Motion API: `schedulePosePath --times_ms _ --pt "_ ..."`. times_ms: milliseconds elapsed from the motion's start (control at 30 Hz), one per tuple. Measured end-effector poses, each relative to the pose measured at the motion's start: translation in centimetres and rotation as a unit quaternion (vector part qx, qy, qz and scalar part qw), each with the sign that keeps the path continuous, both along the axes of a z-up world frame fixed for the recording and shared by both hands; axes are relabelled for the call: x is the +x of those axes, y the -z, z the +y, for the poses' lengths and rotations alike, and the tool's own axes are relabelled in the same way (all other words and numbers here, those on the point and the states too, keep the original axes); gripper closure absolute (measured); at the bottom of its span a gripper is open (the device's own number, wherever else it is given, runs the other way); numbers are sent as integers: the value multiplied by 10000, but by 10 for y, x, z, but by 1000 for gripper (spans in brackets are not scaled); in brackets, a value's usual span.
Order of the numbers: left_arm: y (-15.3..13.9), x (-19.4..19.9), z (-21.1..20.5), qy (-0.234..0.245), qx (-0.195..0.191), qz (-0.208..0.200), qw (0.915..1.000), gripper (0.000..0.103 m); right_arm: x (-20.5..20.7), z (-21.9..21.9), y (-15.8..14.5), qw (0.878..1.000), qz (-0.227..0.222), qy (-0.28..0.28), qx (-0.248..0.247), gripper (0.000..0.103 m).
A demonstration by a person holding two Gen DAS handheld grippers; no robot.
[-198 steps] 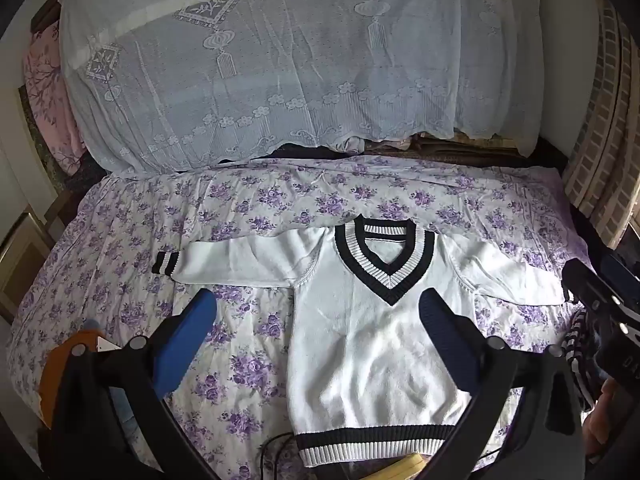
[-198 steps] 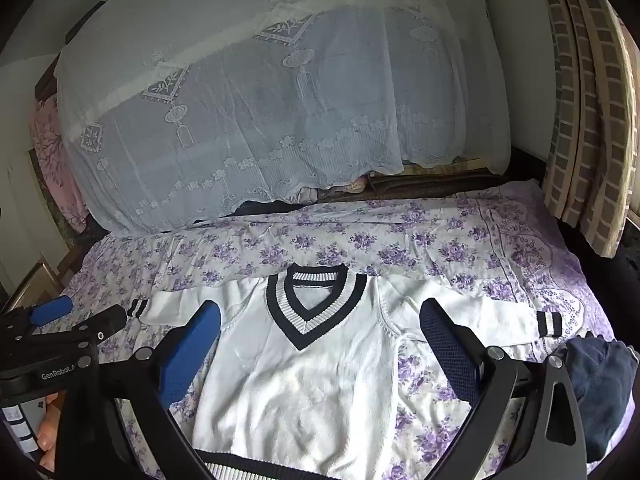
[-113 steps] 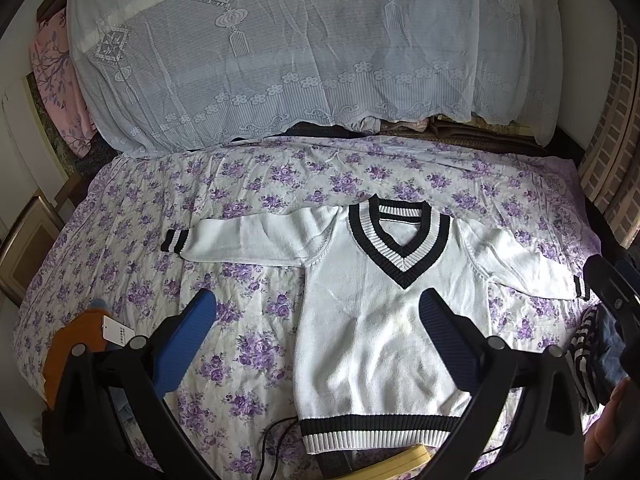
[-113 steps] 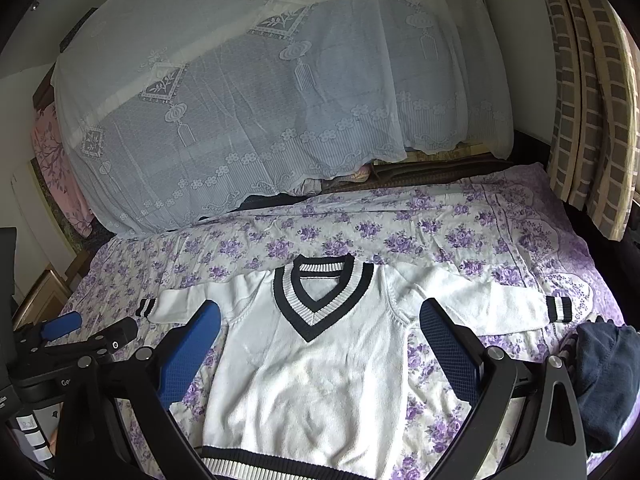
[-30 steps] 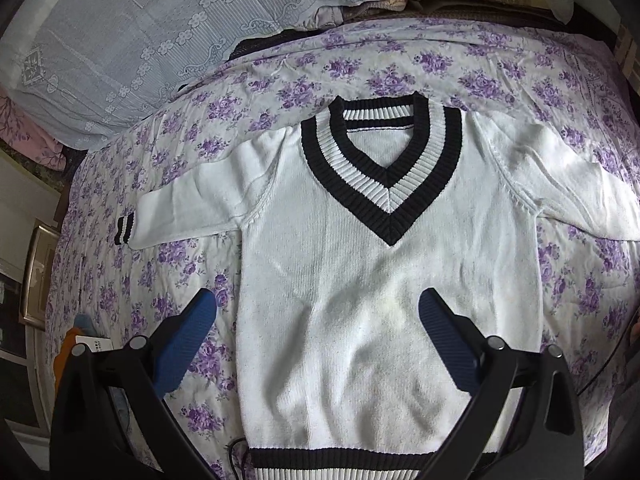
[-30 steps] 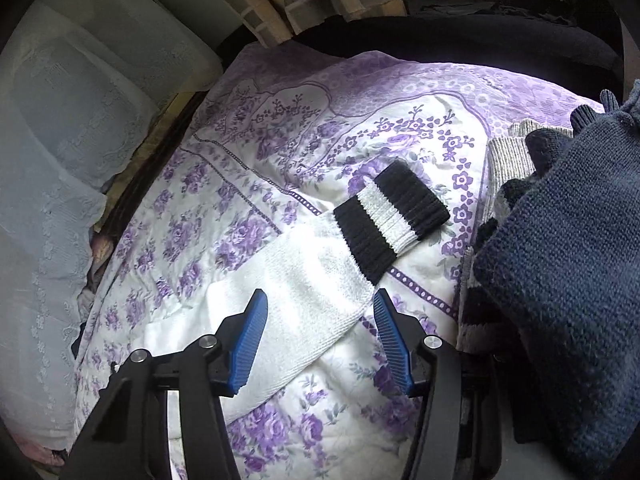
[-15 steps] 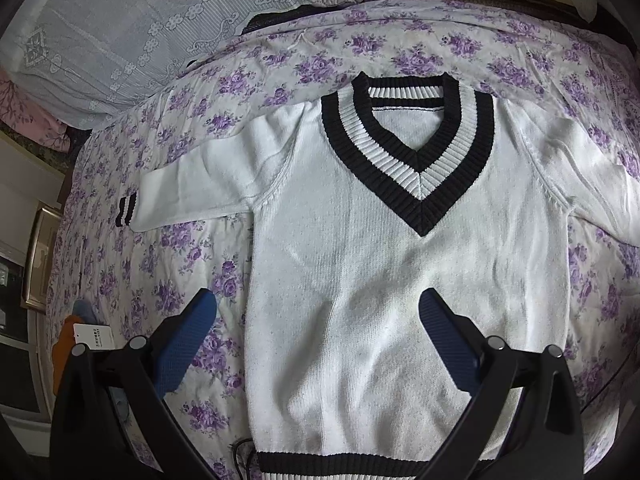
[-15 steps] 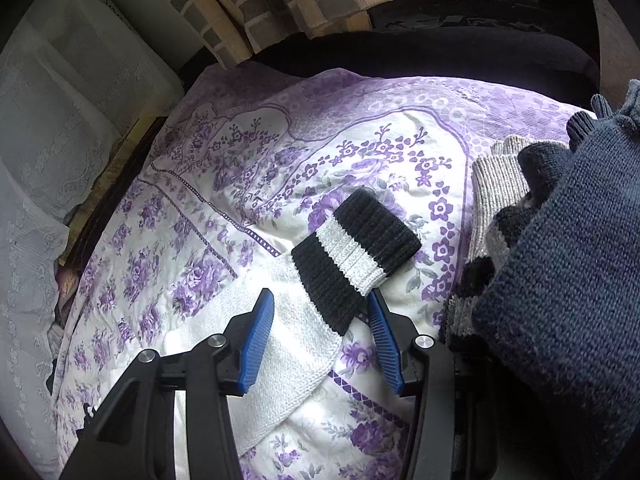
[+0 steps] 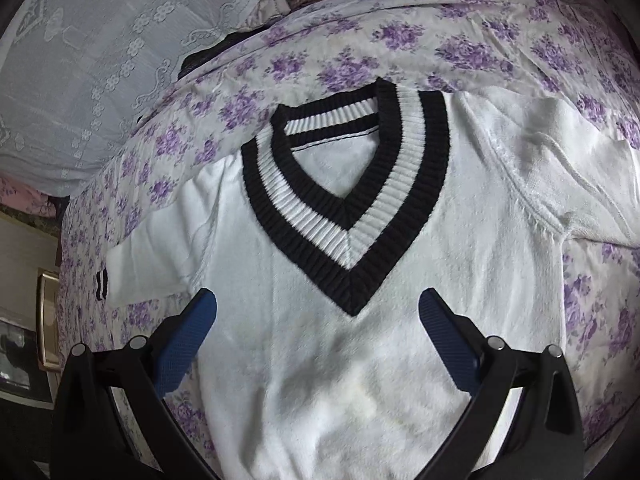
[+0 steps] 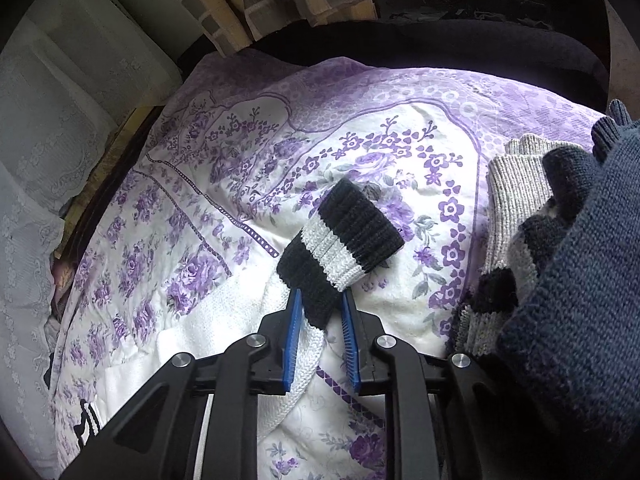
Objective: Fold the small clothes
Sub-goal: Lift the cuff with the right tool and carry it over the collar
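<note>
White sweater point(image 9: 360, 360) lies flat, front up, on the bed point(image 9: 460, 40), over the purple-flowered sheet point(image 10: 400, 152); black-and-white V-neck point(image 9: 348, 216) toward the head end. Left gripper point(image 9: 318, 304) hangs over the chest with jaws wide apart, nothing between them, pads clear of the knit. Right gripper point(image 10: 319, 300) is at the right sleeve: jaws have just been closing, blue pads now pinching the sleeve just behind the striped cuff point(image 10: 340, 236), which sticks out past the fingertips, bunched and lifted. Pile of dark blue and grey knitwear point(image 10: 560, 260) sits just beside the cuff. Lace cover point(image 9: 100, 60) heaped at the bed's far end.
</note>
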State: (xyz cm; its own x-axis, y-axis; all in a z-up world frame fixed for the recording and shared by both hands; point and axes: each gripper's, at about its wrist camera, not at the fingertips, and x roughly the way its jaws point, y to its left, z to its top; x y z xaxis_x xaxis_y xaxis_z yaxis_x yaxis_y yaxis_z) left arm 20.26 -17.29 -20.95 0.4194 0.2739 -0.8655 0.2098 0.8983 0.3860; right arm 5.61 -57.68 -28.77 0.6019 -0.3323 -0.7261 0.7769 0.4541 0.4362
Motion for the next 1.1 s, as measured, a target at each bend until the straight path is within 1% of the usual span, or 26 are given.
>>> schedulePosePath --times_ms 67,167,200,333,433,533,867,967,1100 --pt "9 7 -15 128 4 30 9999 4 0 -1 0 10000 -53 -23 -3 84" --pt "23 12 -35 363 251 -68 9990 4 -5 3 -6 9997 -209 -73 -53 88" --pt "28 13 -38 398 299 -15 9988 4 -7 4 -10 9995 -275 -108 -65 88" --pt "44 15 -31 190 98 339 9992 4 -14 12 -30 9983 -474 -289 -199 89" --pt "49 16 -18 -15 -36 454 9990 4 -13 21 -47 9967 -562 -475 -338 91" --pt "43 17 -7 -130 -124 428 9989 4 -12 32 -63 9948 -695 -626 -398 91" --pt "4 11 19 -220 -564 79 9981 4 6 81 -111 9862 -896 -1164 -769 91" --pt "-3 11 30 -282 -688 13 9972 4 12 102 -123 9816 -955 -1417 -850 91" --pt "-7 13 39 -308 -720 -39 9969 4 22 137 -141 9731 -1040 -1805 -980 91"
